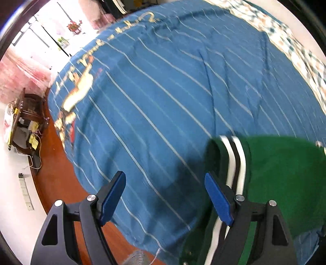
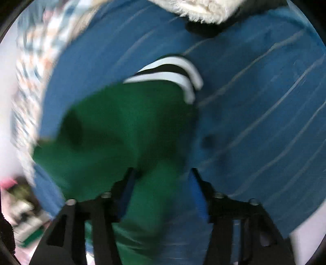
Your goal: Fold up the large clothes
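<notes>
In the left wrist view, the left gripper [image 1: 165, 198] hangs over a bed covered by a blue striped sheet [image 1: 163, 97]. Its blue-padded fingers [image 1: 113, 198] stand wide apart with nothing between them. A green garment [image 1: 285, 183] with black and white stripes along one edge lies on the sheet at the lower right of the frame, just behind and beside the right-hand finger; whether that finger touches the cloth cannot be told. A printed picture and lettering [image 1: 79, 87] run along the sheet's left edge. A patterned blanket [image 1: 301, 53] lies at the upper right. At the left of the frame stands a dark wooden nightstand [image 1: 26, 122], an open shelf unit with small yellow and white items in it, too small to identify. The floor [image 1: 59, 183] beside the bed is reddish brown.

In the right wrist view, blurred by motion, the right gripper [image 2: 161, 193] has green cloth [image 2: 122, 126] bunched between its fingers, which stand partly open around it; whether they pinch it cannot be told. The garment's striped band [image 2: 173, 75] sits at the upper middle of the frame. A fluffy white item [image 2: 203, 10] lies at the top edge.
</notes>
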Action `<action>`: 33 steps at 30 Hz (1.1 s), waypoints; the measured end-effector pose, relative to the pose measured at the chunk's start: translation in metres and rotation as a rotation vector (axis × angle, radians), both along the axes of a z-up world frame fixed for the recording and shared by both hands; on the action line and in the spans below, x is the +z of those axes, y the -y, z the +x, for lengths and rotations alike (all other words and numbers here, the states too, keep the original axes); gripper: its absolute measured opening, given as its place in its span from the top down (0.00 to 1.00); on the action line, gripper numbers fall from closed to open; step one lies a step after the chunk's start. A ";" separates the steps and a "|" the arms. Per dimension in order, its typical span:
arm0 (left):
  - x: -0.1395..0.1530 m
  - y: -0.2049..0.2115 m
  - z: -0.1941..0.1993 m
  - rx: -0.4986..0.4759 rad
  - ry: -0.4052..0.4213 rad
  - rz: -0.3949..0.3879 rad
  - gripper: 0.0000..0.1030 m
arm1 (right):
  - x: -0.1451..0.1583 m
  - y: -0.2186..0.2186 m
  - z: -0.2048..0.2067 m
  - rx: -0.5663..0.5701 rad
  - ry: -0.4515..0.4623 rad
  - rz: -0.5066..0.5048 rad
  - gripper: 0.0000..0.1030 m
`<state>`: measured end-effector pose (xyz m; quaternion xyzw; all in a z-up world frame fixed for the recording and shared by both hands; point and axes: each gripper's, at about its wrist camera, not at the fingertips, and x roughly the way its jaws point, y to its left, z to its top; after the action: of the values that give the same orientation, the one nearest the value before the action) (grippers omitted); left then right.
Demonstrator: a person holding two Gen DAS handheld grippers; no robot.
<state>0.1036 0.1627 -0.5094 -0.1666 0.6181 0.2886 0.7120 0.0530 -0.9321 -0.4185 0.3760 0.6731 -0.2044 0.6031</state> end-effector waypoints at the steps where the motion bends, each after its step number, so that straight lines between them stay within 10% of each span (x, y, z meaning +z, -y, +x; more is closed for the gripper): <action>1: -0.001 0.009 0.000 -0.007 -0.007 -0.008 0.22 | 0.010 -0.004 0.001 0.084 -0.027 -0.055 0.42; 5: -0.014 0.037 0.004 -0.017 -0.017 -0.036 0.22 | 0.059 -0.021 0.017 0.310 0.005 -0.199 0.42; 12: -0.007 0.061 0.014 0.017 0.007 0.000 0.22 | 0.027 -0.121 0.134 0.626 0.238 0.139 0.50; 17: -0.001 0.062 0.006 0.066 -0.004 0.040 0.23 | -0.059 -0.107 0.206 0.600 0.081 -0.048 0.58; 20: 0.000 0.057 0.001 0.097 0.028 0.018 0.23 | -0.031 -0.114 0.227 0.689 0.041 -0.054 0.56; 24: -0.013 0.050 0.014 0.135 0.103 -0.103 0.24 | 0.044 -0.127 0.228 0.803 0.254 -0.038 0.21; 29: -0.049 0.044 0.054 0.111 0.117 -0.144 0.27 | 0.040 -0.142 0.249 0.939 0.278 -0.068 0.19; 33: -0.054 0.056 0.080 0.023 0.154 -0.136 0.85 | -0.007 -0.142 0.256 0.989 0.193 -0.053 0.19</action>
<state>0.1837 0.1072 -0.5639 -0.2433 0.5776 0.2407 0.7411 0.3094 -0.7901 -0.4259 0.0140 0.7064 0.1244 0.6967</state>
